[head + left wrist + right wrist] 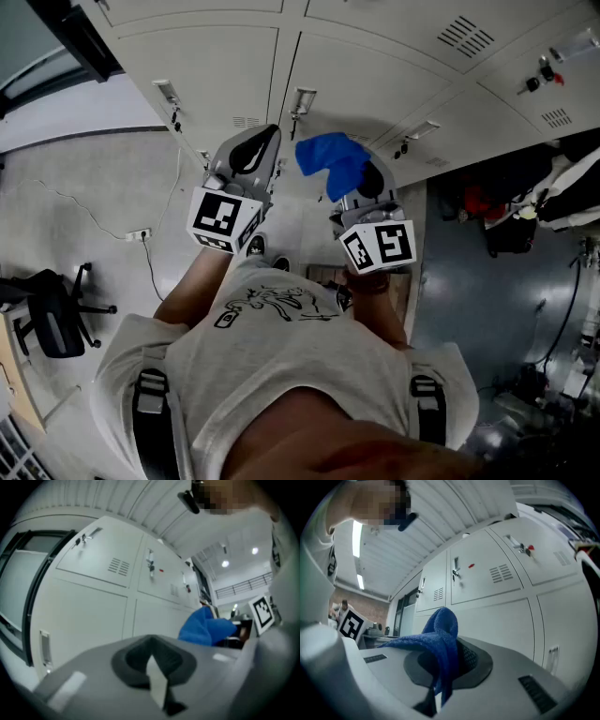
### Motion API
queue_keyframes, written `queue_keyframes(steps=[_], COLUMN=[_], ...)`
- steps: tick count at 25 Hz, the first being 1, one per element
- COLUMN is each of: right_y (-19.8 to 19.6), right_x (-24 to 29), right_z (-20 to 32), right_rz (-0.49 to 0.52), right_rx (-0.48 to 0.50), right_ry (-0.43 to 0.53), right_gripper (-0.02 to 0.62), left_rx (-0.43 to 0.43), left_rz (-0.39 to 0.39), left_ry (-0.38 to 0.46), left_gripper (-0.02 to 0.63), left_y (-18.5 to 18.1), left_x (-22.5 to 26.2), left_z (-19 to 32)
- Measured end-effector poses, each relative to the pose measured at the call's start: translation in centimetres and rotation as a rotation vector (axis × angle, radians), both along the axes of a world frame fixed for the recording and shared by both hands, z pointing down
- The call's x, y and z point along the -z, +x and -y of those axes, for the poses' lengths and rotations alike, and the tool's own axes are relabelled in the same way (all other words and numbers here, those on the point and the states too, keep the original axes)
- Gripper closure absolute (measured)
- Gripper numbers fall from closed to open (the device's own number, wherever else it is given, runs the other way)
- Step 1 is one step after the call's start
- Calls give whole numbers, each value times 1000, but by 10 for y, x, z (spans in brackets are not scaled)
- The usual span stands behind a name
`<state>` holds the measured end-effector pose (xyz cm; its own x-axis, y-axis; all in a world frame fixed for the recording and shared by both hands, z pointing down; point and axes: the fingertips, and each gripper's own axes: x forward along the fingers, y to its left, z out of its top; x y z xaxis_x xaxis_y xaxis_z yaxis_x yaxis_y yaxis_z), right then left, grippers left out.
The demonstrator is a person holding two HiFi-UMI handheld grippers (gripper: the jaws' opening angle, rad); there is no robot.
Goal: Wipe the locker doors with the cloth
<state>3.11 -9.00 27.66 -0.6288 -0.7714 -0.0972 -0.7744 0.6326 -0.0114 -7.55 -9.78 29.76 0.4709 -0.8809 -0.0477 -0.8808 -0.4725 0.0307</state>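
A blue cloth (334, 161) sticks up out of my right gripper (364, 187), whose jaws are shut on it. The same cloth (439, 644) bunches over that gripper's nose in the right gripper view, and the cloth (206, 626) shows at the right in the left gripper view. My left gripper (251, 155) is shut with nothing in it, its jaws (157, 677) pressed together. Both grippers point at the white locker doors (216, 70), a short way off them. Locker doors (501, 581) with vents and latches fill the background, and more doors (98, 592) face the left gripper.
Door handles (302, 98) and latches (169, 94) jut from the lockers. An office chair (56, 314) and a floor cable (141, 234) lie at the left. Dark bags and clutter (511, 216) sit at the right. A glass partition (23, 583) adjoins the lockers.
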Motion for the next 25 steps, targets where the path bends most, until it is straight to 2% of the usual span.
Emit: queue_keyframes(steps=[5, 12, 15, 19, 21, 25], right_y=[-19, -52, -61, -76, -80, -72], right_x=[56, 104, 99, 65, 42, -6], right_z=[54, 91, 107, 118, 118, 117], right_rz=[-99, -258, -385, -584, -642, -696], right_rx=[-88, -172, -210, -259, -250, -225], right_ry=[238, 490, 537, 617, 636, 590], right_gripper=[566, 566, 566, 566, 566, 566], left_rx=[-21, -20, -5, 14, 28, 50], left_rz=[-1, 8, 28, 38, 37, 29], left_ry=[55, 110, 141, 150, 132, 81], left_gripper=[604, 604, 604, 604, 604, 604], left_y=[-19, -18, -17, -19, -22, -26], left_x=[15, 44, 59, 60, 52, 30], left_z=[33, 59, 67, 79, 85, 88])
